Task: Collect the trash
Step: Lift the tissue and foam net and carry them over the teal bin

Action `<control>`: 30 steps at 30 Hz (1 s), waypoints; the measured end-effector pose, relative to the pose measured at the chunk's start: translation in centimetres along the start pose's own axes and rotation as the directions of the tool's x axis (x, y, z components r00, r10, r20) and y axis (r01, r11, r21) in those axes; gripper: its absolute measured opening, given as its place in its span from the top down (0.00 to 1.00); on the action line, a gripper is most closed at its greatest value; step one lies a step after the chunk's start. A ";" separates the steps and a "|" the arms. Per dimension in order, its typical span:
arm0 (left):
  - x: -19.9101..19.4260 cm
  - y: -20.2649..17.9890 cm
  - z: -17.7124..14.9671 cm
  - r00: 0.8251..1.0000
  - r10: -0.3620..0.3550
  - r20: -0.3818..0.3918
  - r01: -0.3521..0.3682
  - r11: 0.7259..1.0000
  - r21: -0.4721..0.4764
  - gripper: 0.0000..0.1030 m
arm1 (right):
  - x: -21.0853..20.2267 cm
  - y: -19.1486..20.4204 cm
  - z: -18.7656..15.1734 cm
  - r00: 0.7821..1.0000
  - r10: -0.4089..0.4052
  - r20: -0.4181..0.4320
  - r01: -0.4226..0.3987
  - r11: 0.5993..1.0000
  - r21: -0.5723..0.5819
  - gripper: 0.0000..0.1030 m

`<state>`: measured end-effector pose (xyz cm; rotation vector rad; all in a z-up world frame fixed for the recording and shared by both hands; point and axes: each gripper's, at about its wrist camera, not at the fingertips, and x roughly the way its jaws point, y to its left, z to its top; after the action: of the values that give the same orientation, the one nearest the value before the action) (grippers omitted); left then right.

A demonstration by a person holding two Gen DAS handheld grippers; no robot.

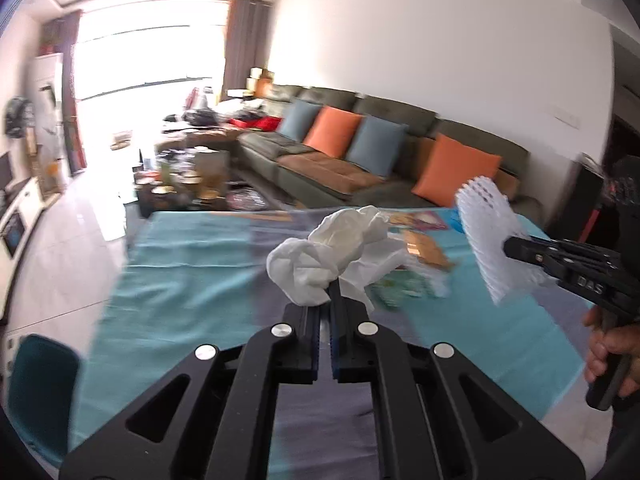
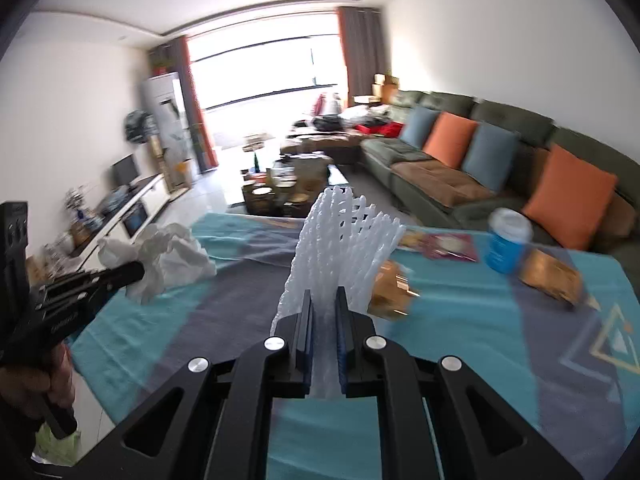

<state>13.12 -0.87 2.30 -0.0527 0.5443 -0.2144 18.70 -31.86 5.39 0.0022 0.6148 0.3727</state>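
Observation:
My left gripper (image 1: pixel 330 292) is shut on a crumpled white tissue (image 1: pixel 332 256), held up above the teal and grey tablecloth (image 1: pixel 192 276). My right gripper (image 2: pixel 325 300) is shut on a white foam fruit net (image 2: pixel 344 244) that stands up between its fingers. In the left wrist view the right gripper (image 1: pixel 510 246) comes in from the right with the foam net (image 1: pixel 486 236). In the right wrist view the left gripper (image 2: pixel 138 272) shows at the left with the tissue (image 2: pixel 168 256). Gold wrappers (image 2: pixel 390 294) and a blue paper cup (image 2: pixel 506 246) lie on the cloth.
A pink packet (image 2: pixel 450 246) and another gold wrapper (image 2: pixel 554 280) lie at the table's far side. A teal chair (image 1: pixel 40 392) stands at the near left. Beyond the table are a green sofa (image 1: pixel 360 152) with cushions and a cluttered coffee table (image 1: pixel 188 184).

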 end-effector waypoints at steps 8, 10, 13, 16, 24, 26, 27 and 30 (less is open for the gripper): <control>-5.1 8.2 0.5 0.976 0.213 0.054 -0.207 0.974 -0.094 0.96 | 2.9 7.9 2.4 0.983 0.181 -0.007 -0.181 0.978 -0.104 0.92; -6.4 9.7 0.3 0.966 0.251 0.062 -0.244 0.963 -0.112 0.96 | 3.3 9.4 2.9 0.977 0.215 -0.011 -0.214 0.969 -0.124 0.92; -8.5 12.5 -0.3 0.949 0.311 0.059 -0.299 0.942 -0.150 0.96 | 4.3 12.8 3.8 0.961 0.274 -0.022 -0.274 0.948 -0.162 0.92; -10.3 14.9 -1.1 0.932 0.359 0.049 -0.345 0.921 -0.182 0.96 | 5.3 15.7 4.3 0.946 0.321 -0.040 -0.322 0.927 -0.190 0.92; -13.4 20.5 -3.8 0.887 0.461 -0.012 -0.451 0.861 -0.237 0.96 | 8.2 22.4 4.7 0.896 0.426 -0.127 -0.444 0.863 -0.239 0.92; -13.7 22.0 -4.6 0.874 0.485 -0.040 -0.479 0.841 -0.251 0.96 | 9.4 24.4 4.5 0.882 0.442 -0.164 -0.471 0.845 -0.254 0.92; -13.7 22.6 -4.8 0.868 0.494 -0.051 -0.490 0.834 -0.254 0.96 | 9.8 25.2 4.4 0.875 0.450 -0.179 -0.484 0.836 -0.260 0.92; -13.8 24.4 -5.8 0.855 0.512 -0.085 -0.514 0.814 -0.271 0.96 | 11.1 27.8 4.2 0.855 0.469 -0.222 -0.517 0.808 -0.283 0.92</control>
<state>3.24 25.96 1.75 -0.1825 0.5751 0.3997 19.89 -1.64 5.71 -0.1951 0.6829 0.9944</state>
